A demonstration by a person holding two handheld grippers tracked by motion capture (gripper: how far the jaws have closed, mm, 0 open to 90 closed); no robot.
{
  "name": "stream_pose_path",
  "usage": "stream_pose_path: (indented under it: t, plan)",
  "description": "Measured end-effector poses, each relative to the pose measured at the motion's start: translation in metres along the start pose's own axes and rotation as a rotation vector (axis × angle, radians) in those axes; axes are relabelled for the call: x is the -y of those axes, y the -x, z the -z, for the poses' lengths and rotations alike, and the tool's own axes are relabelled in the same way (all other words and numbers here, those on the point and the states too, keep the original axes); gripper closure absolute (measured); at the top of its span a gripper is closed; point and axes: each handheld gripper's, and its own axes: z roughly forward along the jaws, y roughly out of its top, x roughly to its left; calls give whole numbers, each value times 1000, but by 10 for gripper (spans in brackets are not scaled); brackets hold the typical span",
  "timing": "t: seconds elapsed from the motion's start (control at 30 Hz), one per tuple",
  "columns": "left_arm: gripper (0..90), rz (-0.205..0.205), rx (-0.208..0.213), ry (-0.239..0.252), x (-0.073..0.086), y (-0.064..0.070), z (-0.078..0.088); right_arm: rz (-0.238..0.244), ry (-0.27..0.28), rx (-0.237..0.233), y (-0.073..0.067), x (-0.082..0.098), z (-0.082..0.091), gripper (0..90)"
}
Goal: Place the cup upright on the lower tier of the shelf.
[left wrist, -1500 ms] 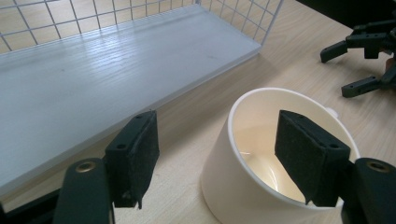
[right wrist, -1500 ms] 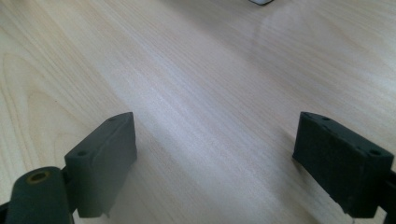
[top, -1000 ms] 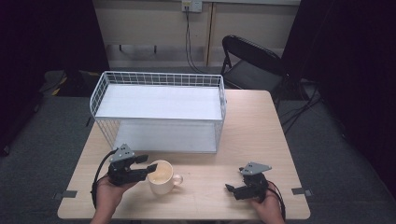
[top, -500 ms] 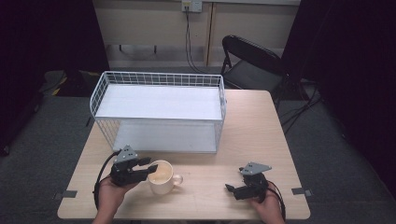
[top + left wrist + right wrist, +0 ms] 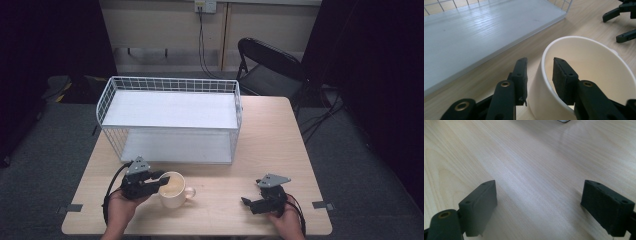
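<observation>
The mug (image 5: 172,190) looks like smooth, cream-white glazed ceramic with a soft sheen. The table (image 5: 270,145) is pale wood-grain laminate, satin and smooth. The basket (image 5: 170,116) is white-coated metal wire around flat, faintly glossy white shelves. Both grippers' jaws are matt black plastic with brass-coloured rivets, their pads slightly grainy.

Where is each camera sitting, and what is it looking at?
High view: above the table's near edge, looking forward and down at the wire basket; both forearms, left gripper, right gripper.
Left gripper view: on that gripper, jaws astride the cup wall, just been closing.
Right gripper view: its jaws wide over bare table.
Shared: cup in high and left views.
</observation>
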Motion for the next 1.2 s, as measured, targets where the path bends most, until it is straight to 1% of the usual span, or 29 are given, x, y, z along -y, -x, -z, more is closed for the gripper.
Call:
stream_pose_path:
  t: [0.03, 0.13, 0.23, 0.27, 0.33, 0.4, 0.5, 0.53, 0.6, 0.73, 0.87, 1.0, 1.2]
  plan:
    - [659, 2, 4, 0, 0, 0, 0, 0, 0, 0, 0, 0, 0, 124]
    - [714, -10, 6, 0, -1, 0, 0, 0, 0, 0, 0, 0, 0, 124]
    - [768, -3, -5, -5, -1, 1, 0, 0, 0, 0, 0, 0, 0, 124]
    - [780, 10, -2, -9, -1, 1, -1, 0, 0, 0, 0, 0, 0, 124]
    - [780, 23, -8, -9, -1, 0, -1, 0, 0, 0, 0, 0, 0, 124]
    - [795, 17, -32, -11, -2, 0, 0, 0, 0, 0, 0, 0, 0, 124]
    - [810, 9, -54, -14, -1, -1, 2, 0, 0, 0, 0, 0, 0, 124]
    - [813, 15, -57, -14, -1, -2, 2, 0, 0, 0, 0, 0, 0, 124]
    - [814, 7, -70, -17, -1, -2, 3, 0, 0, 0, 0, 0, 0, 124]
    - [815, 6, -86, -25, -1, -2, 5, 0, 0, 0, 0, 0, 0, 125]
    - [815, 33, -96, -18, -1, -5, 7, 0, 0, 0, 0, 0, 0, 124]
    - [816, 45, -110, -12, -2, -7, 11, -1, 0, 0, 0, 0, 0, 124]
    - [816, 77, -127, 11, -2, -12, 17, 0, 0, 0, 0, 0, 0, 124]
